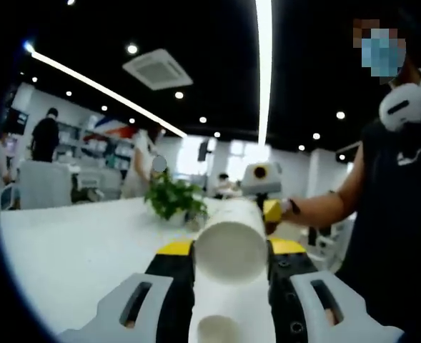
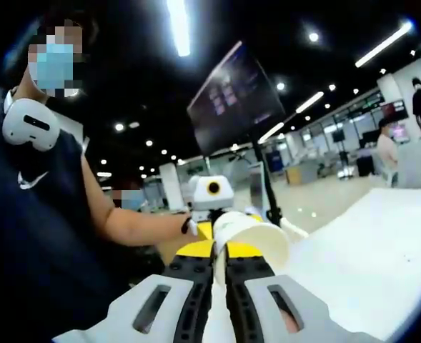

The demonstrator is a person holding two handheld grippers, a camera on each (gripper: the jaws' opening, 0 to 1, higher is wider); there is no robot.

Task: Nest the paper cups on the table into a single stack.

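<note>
Gripping a white cup [image 1: 228,250] across its body: left claw [image 1: 229,251], jaws spread wide at 9 and 3 o'clock of the cup, yellow-tipped pads pressed to its sides. Cup on its side in the left gripper view, flat base toward the lens, far end aimed away toward 1 o'clock. Second small round white shape at 6 o'clock low between the jaws, too cut off to tell what. Beyond the cup, at 1 o'clock of it, right claw's yellow tip meeting the far end. Plant [image 1: 171,196] just past the cup at 11 o'clock, standing on the white tabletop [image 1: 67,250]. Person's forearm [image 1: 324,207] reaching in from 3 o'clock.

Pinching a cup wall: right claw [image 2: 219,259], jaws nearly together, clenched on the rim of a white cup [image 2: 256,239]. Cup tilted in the right gripper view, open mouth facing the lens and slightly 10 o'clock, body running off toward 3 o'clock. Left claw [image 2: 211,194] visible behind it at 11 o'clock, near the cup; contact between the two cups not clear from this side. Tabletop [image 2: 374,264] spreading at 4 o'clock. Dark screen on a stand [image 2: 235,96] at 12 o'clock. Forearm [image 2: 131,225] at 9 o'clock.
</note>
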